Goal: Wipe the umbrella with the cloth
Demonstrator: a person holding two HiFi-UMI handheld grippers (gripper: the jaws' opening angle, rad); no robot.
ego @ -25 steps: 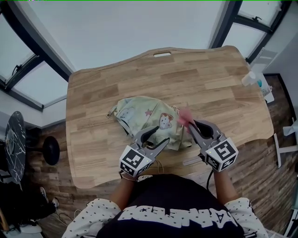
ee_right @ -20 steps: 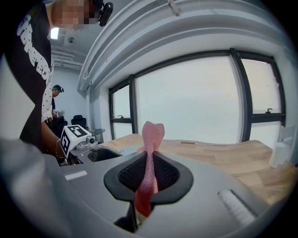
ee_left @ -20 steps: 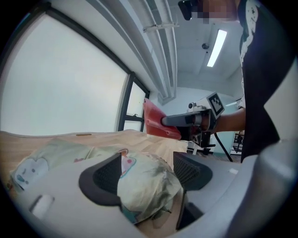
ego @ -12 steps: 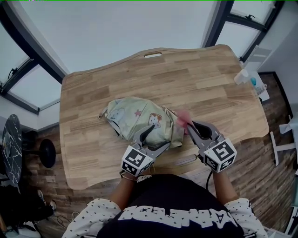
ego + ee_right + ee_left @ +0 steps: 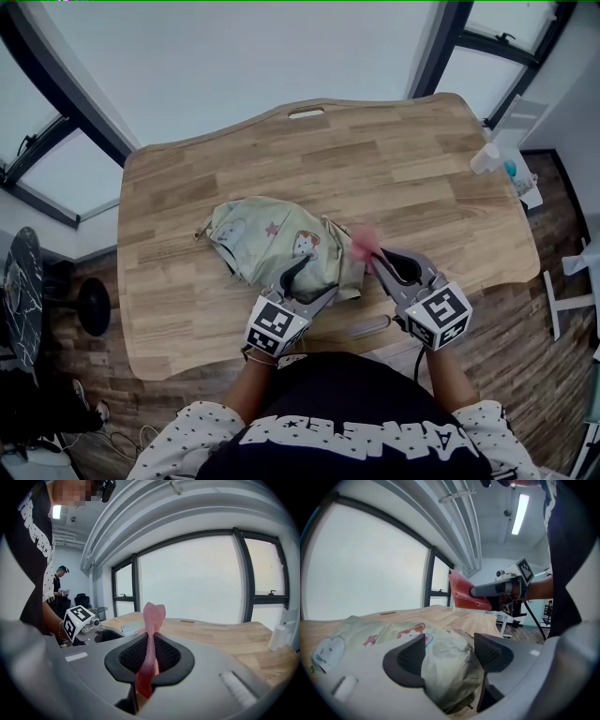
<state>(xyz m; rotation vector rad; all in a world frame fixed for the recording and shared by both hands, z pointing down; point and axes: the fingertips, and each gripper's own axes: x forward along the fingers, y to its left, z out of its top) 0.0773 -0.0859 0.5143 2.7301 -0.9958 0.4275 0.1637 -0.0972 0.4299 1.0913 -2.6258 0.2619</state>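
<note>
A folded pale-green umbrella (image 5: 267,239) with cartoon prints lies on the wooden table (image 5: 403,169). My left gripper (image 5: 312,275) rests at its near right end. The jaws stand wide, with a bunch of umbrella fabric (image 5: 445,663) lying loosely between the pads (image 5: 410,656). My right gripper (image 5: 377,260) is just right of the umbrella and shut on a pink cloth (image 5: 364,240). The cloth (image 5: 152,634) sticks up from the closed jaws. From the left gripper view, the cloth (image 5: 464,592) hangs beyond the umbrella.
A white bottle (image 5: 483,157) stands at the table's right edge. A thin grey strip (image 5: 370,327) lies near the front edge between my hands. A black stool (image 5: 94,305) stands on the floor at the left. Window frames run behind the table.
My left gripper's jaws have spread wider and the gripper has sunk a little onto the umbrella's near end. The right gripper with the cloth has shifted only slightly.
</note>
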